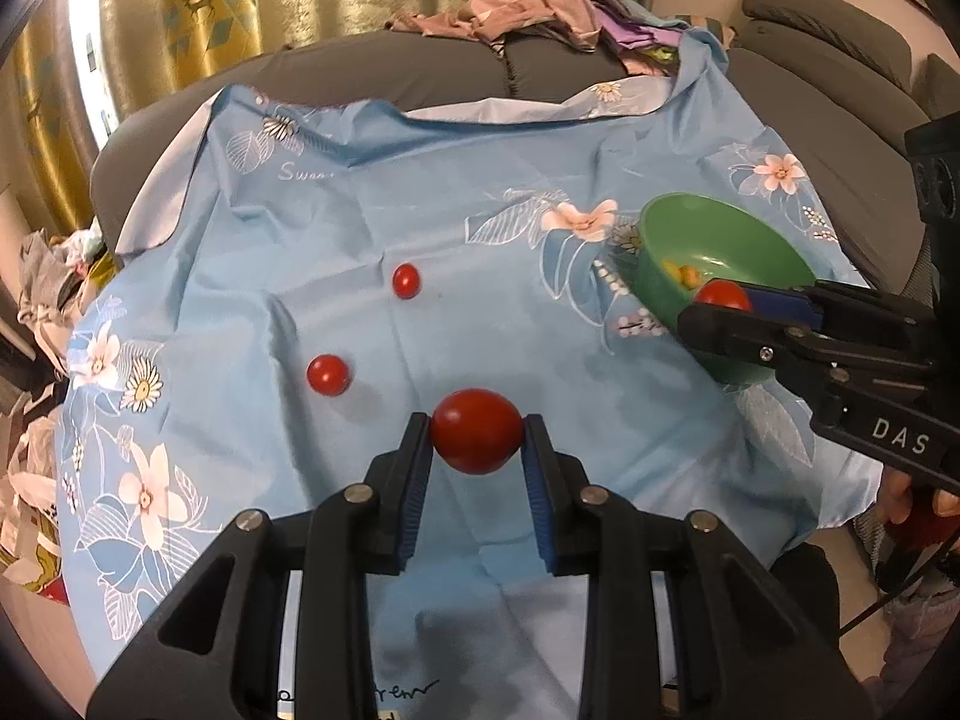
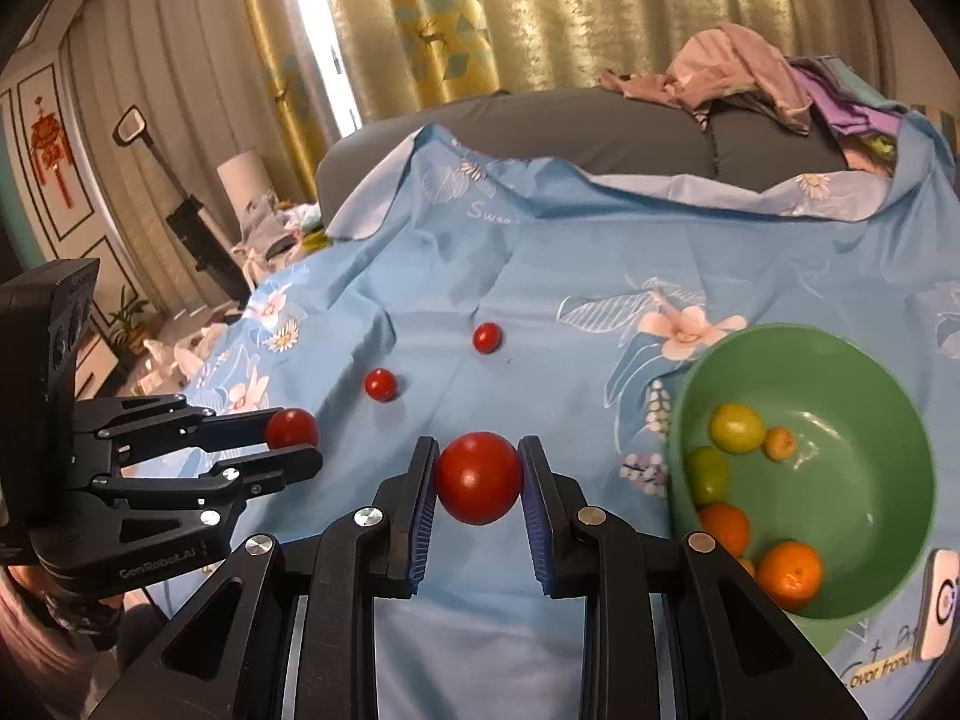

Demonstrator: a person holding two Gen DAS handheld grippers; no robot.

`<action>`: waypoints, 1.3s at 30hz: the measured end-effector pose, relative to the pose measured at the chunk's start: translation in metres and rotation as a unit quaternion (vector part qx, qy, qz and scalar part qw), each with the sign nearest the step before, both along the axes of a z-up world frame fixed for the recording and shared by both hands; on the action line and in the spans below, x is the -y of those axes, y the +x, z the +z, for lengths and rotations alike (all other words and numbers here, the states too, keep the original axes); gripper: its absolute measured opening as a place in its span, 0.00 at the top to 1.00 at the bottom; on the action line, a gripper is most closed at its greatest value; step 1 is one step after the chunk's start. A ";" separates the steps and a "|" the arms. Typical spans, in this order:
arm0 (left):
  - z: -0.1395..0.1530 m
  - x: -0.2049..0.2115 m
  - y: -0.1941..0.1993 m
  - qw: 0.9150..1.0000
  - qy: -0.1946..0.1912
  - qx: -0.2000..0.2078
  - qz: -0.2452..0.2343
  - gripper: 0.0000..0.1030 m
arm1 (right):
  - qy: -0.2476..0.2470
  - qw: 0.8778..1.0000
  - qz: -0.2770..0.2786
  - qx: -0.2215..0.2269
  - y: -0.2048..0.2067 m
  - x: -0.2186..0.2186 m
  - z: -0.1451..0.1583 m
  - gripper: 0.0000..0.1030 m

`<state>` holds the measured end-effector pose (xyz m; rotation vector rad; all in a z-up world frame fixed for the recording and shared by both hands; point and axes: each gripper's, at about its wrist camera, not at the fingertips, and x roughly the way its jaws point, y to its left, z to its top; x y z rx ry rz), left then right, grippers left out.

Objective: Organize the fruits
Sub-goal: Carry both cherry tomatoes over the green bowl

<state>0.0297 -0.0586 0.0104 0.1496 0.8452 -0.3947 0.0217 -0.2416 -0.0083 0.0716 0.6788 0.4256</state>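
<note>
My left gripper (image 1: 477,429) is shut on a red tomato (image 1: 477,439) above the blue floral cloth (image 1: 420,228). My right gripper (image 2: 478,450) is shut on another red tomato (image 2: 478,478), left of the green bowl (image 2: 870,396). The bowl holds two green fruits (image 2: 735,427) and several oranges (image 2: 789,575). Two small red tomatoes (image 1: 328,375) (image 1: 405,281) lie loose on the cloth; they also show in the right wrist view (image 2: 380,384) (image 2: 486,338). The right gripper (image 1: 714,306) shows in the left wrist view in front of the bowl (image 1: 720,240). The left gripper (image 2: 294,438) shows at the left of the right wrist view.
The cloth covers a grey sofa (image 1: 420,72). A pile of clothes (image 1: 540,6) lies on the sofa back. Gold curtains (image 2: 480,18) hang behind. Bags and clutter (image 1: 36,312) sit on the floor at left. A white device (image 2: 939,603) lies beside the bowl.
</note>
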 end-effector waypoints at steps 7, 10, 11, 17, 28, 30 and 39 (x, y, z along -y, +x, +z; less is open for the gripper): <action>0.010 0.020 0.000 1.000 0.003 0.011 -0.017 0.71 | 0.008 1.000 -0.022 0.014 -0.009 0.019 0.008 0.72; 0.012 0.032 0.002 1.000 0.004 0.014 -0.026 0.71 | 0.012 0.999 -0.033 0.019 -0.011 0.030 0.009 0.72; 0.013 0.035 0.003 0.999 0.004 0.014 -0.030 0.71 | 0.012 0.999 -0.038 0.020 -0.012 0.034 0.010 0.72; 0.018 0.062 0.009 0.998 0.004 0.019 -0.055 0.71 | 0.016 0.998 -0.063 0.023 -0.014 0.056 0.010 0.72; 0.019 0.117 0.024 0.995 0.006 0.022 -0.102 0.71 | 0.027 0.993 -0.110 0.021 -0.013 0.099 0.004 0.72; 0.016 0.126 0.027 0.994 0.007 0.019 -0.109 0.71 | 0.029 0.992 -0.119 0.018 -0.012 0.106 0.001 0.72; 0.003 0.168 0.038 0.989 0.022 0.009 -0.146 0.71 | 0.033 0.988 -0.149 0.004 -0.006 0.132 -0.013 0.72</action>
